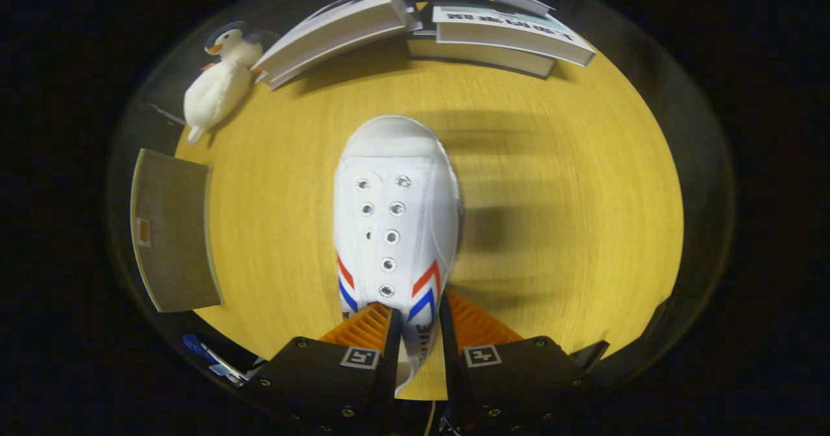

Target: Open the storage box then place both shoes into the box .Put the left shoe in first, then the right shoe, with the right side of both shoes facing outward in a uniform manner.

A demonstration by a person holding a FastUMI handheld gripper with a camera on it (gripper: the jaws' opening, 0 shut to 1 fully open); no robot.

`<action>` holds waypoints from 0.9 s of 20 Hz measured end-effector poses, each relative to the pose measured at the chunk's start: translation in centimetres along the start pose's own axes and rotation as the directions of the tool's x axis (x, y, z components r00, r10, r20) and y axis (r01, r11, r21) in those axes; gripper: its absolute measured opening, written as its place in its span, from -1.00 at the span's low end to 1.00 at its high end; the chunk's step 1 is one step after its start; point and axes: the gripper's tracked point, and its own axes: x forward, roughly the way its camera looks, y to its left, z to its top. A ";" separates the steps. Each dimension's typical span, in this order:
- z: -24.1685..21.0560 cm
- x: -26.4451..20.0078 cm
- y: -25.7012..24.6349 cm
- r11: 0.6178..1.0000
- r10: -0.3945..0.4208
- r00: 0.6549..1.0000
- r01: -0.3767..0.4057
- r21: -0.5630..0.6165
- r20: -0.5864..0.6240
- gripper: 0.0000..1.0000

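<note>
I had the gripper (417,332) pinching the white shoe (395,228), both fingers pressed against its rear part, one on each side, near the red and blue chevron stripes. The shoe ran straight ahead from between the fingers toward 12 o'clock, toe cap farthest out, eyelet rows facing up at the camera. It looked lifted off the round yellow wooden table (551,163): a blurred dark shadow sat on the tabletop at about 3 o'clock from the shoe, apart from it. I couldn't tell whether this was the left or right shoe.

Beyond the toe, at 12 to 1 o'clock, lay a pile of books (493,37), some leaning on others. At 10 o'clock a plush penguin (220,79) lay just beside the leftmost book. At 9 o'clock a flat grey panel (172,228) overlapped the table edge; I couldn't tell what it belonged to.
</note>
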 end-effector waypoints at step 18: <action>-0.5 -8.7 5.3 0.993 0.093 0.995 -0.090 -0.079 0.028 -0.96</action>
